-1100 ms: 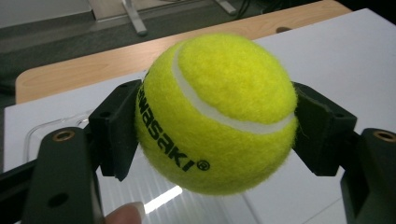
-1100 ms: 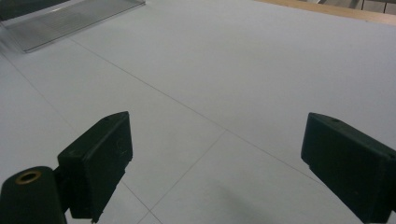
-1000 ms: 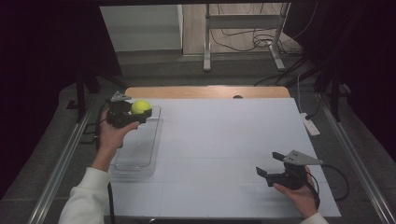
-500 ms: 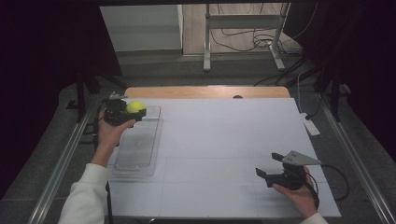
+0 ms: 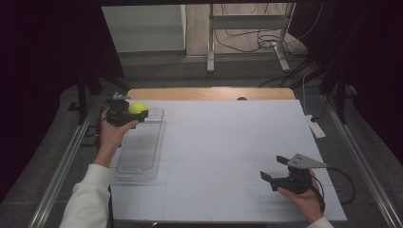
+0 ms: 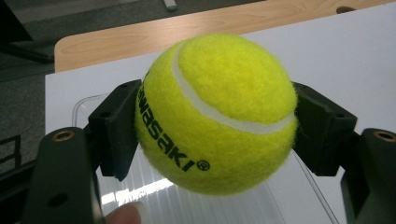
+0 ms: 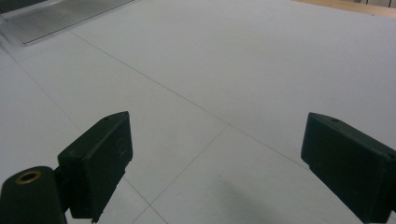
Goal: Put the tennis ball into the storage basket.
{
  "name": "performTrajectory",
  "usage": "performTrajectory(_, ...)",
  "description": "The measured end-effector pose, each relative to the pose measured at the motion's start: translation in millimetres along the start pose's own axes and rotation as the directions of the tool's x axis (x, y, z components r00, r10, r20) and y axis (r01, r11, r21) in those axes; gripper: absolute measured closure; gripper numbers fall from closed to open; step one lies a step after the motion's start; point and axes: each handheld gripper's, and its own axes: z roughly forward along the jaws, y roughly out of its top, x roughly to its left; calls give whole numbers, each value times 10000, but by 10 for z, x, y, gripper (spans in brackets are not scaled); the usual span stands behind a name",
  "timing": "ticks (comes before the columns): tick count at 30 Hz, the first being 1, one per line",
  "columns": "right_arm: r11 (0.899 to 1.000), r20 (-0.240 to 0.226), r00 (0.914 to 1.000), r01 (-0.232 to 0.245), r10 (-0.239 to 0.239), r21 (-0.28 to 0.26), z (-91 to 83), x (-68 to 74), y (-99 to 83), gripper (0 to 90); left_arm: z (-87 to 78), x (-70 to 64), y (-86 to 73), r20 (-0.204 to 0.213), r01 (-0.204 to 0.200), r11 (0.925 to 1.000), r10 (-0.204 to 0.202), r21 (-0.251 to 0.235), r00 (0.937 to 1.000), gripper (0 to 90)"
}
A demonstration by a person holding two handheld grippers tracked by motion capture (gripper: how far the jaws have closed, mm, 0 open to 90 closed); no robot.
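Note:
A yellow tennis ball (image 5: pixel 137 108) with black lettering is clamped between the jaws of my left gripper (image 5: pixel 135 112), held above the far end of a clear plastic tray (image 5: pixel 140 152) at the table's left side. In the left gripper view the ball (image 6: pixel 217 112) bulges between the two black pads, with the ribbed tray (image 6: pixel 201 205) beneath it. My right gripper (image 5: pixel 274 168) rests low near the front right of the white table, jaws wide apart with nothing between them. The right gripper (image 7: pixel 224 158) faces bare white surface in its own view.
The white sheet (image 5: pixel 228 142) covers most of the wooden table (image 5: pixel 209 93), whose far edge shows. A white power strip (image 5: pixel 315 126) lies at the right edge. Metal rails run along both sides. A stand's legs and cables sit on the floor beyond.
My left gripper has carried the ball slightly left and toward the far end of the tray. The right gripper has stayed in place.

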Motion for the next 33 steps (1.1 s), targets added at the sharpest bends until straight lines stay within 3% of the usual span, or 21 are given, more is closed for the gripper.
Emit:
performTrajectory(23, 10000, 8, 10000, -2, 2, -16, -2, -1, -3, 95, 30, 90, 3, -325, 191, 9996, -184, 221, 9993, 264)
performTrajectory(33, 10000, 12, 10000, -67, 67, 28, 0, -4, -9, 95, 161, 155, -55, -517, 374, 9965, -336, 746, 9981, 264)
